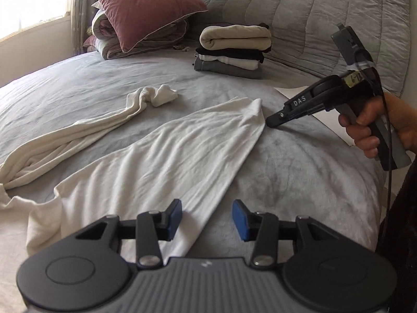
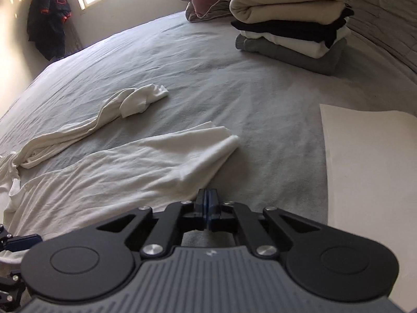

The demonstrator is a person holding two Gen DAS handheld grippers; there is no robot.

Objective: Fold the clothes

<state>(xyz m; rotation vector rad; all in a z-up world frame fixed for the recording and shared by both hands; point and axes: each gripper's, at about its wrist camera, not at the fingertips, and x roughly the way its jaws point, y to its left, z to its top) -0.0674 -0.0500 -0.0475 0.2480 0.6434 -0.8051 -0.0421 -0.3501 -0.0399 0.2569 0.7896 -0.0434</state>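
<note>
Here we list the white garment (image 1: 146, 161): spread loose on the grey bed (image 1: 299, 172), its broad part running from near our left gripper away toward the right gripper, ending in a pointed corner (image 1: 256, 105). A bunched sleeve (image 1: 86, 130) trails off separately to the left, ending in a crumpled cuff.

Left gripper (image 1: 207, 219): jaws standing wide apart, holding nothing, hovering over the near edge of the garment, one blue pad over cloth, the other over bare bed.

Right gripper (image 2: 207, 210): pads pressed together. Its own view shows no cloth between them; the tip sits just beside the garment's right edge, so we judge it empty, though a thin pinch cannot be ruled out.

Relation of note: the garment's long axis runs from the left gripper toward the far corner; the right gripper is nearer that corner, the left nearer the bottom edge.

Also present: a stack of folded clothes (image 1: 232, 50) well beyond, and a white sheet (image 2: 370, 172) to the right.
</note>
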